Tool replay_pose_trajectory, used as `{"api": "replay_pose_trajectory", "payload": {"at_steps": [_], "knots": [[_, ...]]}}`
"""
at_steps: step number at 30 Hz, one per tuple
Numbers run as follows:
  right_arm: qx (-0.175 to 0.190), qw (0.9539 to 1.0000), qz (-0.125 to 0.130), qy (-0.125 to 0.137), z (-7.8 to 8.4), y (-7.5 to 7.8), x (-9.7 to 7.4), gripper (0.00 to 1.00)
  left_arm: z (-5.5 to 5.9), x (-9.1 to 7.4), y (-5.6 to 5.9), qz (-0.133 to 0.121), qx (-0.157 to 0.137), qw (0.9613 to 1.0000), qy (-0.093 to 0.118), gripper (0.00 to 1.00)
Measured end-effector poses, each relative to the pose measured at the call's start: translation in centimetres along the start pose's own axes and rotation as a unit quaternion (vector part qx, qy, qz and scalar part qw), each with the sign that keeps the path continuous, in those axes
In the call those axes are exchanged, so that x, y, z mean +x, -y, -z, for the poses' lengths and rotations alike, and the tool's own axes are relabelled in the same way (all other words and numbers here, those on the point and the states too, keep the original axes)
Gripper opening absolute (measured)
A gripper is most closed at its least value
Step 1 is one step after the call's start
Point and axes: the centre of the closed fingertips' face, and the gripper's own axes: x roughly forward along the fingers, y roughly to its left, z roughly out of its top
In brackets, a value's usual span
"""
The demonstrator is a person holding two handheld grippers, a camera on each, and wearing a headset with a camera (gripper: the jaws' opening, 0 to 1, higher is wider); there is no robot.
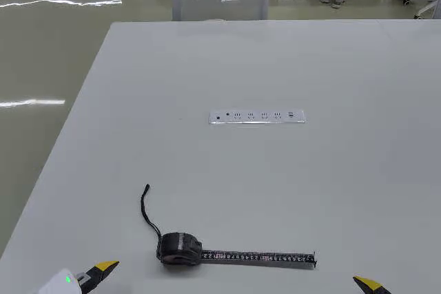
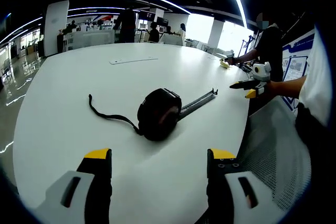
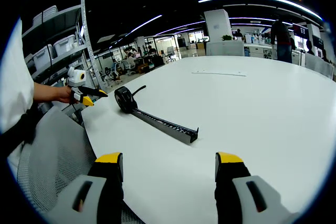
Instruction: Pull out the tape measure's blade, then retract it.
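One tape measure (image 1: pixel 180 248) lies on the white table (image 1: pixel 241 170) near its front edge, with the blade (image 1: pixel 258 258) drawn out flat. To either side, the left gripper (image 2: pixel 160 154) and right gripper (image 3: pixel 169 157) hold clear, jaws wide and empty.

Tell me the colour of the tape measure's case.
The tape measure's case is black, seen best in the left gripper view.
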Motion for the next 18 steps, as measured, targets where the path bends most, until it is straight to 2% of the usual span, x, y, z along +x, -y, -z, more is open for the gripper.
{"api": "replay_pose_trajectory", "payload": {"at_steps": [18], "knots": [[-0.01,0.9999,-0.009,-0.006,-0.7,1.4,0.4,0.72,-0.4,1.2,-0.9,0.022,0.029,0.9991,-0.021,0.71]]}}
